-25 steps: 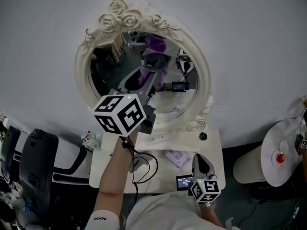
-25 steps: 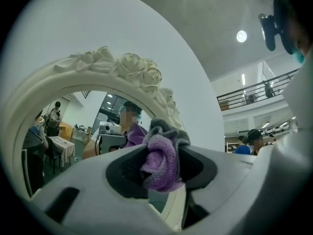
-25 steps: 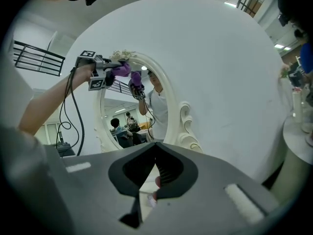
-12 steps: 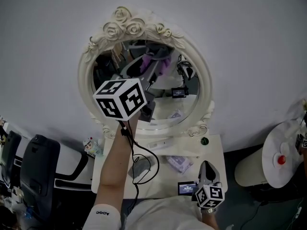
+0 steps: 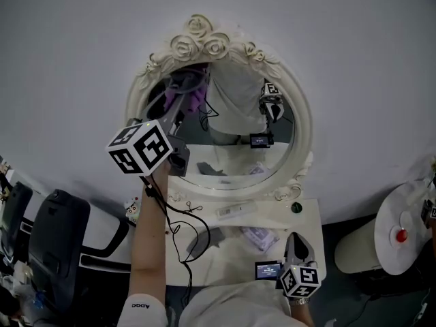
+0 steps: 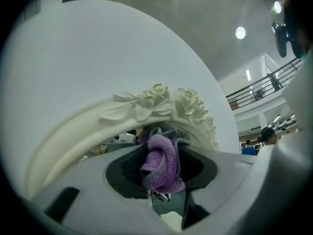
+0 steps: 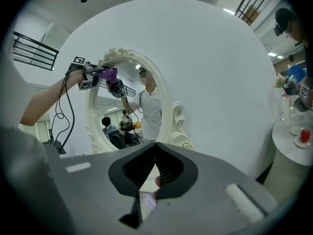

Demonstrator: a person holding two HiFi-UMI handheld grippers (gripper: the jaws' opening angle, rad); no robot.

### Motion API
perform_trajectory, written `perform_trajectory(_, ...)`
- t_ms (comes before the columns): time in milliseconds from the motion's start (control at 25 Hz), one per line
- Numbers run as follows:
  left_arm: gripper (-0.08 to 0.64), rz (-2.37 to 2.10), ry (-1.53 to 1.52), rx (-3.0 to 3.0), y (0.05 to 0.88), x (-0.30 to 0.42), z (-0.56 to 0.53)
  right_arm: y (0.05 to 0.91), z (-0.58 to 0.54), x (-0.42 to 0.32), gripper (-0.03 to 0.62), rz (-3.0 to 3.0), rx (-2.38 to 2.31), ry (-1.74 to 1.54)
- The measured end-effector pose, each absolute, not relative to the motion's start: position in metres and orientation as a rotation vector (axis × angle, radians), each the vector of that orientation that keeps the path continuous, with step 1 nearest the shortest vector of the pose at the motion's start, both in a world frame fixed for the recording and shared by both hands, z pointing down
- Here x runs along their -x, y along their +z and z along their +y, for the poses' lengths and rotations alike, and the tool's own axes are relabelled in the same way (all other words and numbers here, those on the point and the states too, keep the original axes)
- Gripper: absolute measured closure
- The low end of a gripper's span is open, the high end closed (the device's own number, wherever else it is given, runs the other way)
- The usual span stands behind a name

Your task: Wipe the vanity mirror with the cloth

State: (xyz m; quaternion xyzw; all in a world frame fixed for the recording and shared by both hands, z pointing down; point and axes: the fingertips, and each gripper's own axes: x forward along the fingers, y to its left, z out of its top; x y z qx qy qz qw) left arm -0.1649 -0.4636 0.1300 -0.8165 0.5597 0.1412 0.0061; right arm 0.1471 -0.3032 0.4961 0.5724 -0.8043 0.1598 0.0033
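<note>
A big white wall (image 5: 354, 80) stood behind everything. On it hung the round vanity mirror (image 5: 238, 155), with a cream frame and roses (image 5: 201, 43) on top. Under the mirror was a white vanity table (image 5: 276, 213). On the table lay a purple packet (image 5: 257, 236), a thin white bar (image 5: 236, 210), a small dark round knob (image 5: 296, 208) and a looping black cable (image 5: 182, 231). A black chair (image 5: 58, 240) stood at the left. A small round white table (image 5: 402, 213) stood at the right, with a little red thing (image 5: 401, 236) on it.

The left gripper (image 5: 182, 86) was held up high at the top left of the glass, close to the roses. Its jaws were squeezed on the purple cloth (image 6: 161, 165). The cloth stuck out past the tips and seemed to touch the glass just under the frame. The right gripper (image 5: 294, 240) hung low over the front edge of the vanity table, well away from the mirror. Its jaws were closed tip to tip, with nothing between them.

Half a second before, the left gripper's marker cube was in front of the lower left of the glass. By this moment it had gone out to the left side of the frame, and the cloth had gone up toward the top left rim. The right gripper had stayed low by the table. The mirror showed a white shirt that it had not shown before.
</note>
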Motion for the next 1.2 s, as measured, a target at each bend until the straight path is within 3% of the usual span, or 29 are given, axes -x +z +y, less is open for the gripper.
perform_trajectory(520,0.407,1.917,0.295,2.376,0.156,0.222,-0.442,0.484,-0.304,-0.120,0.584,-2.570,-1.738,0.458)
perform_trajectory(840,0.408,1.647,0.451,2.601,0.163,0.121,-0.433,0.485,-0.292,-0.136,0.584,-2.504,-1.814,0.453)
perform_trajectory(1200,0.408,1.455,0.353,2.781,0.199,-0.011,-0.475,0.489,-0.256,-0.197,0.584,-2.317,-2.094,0.487)
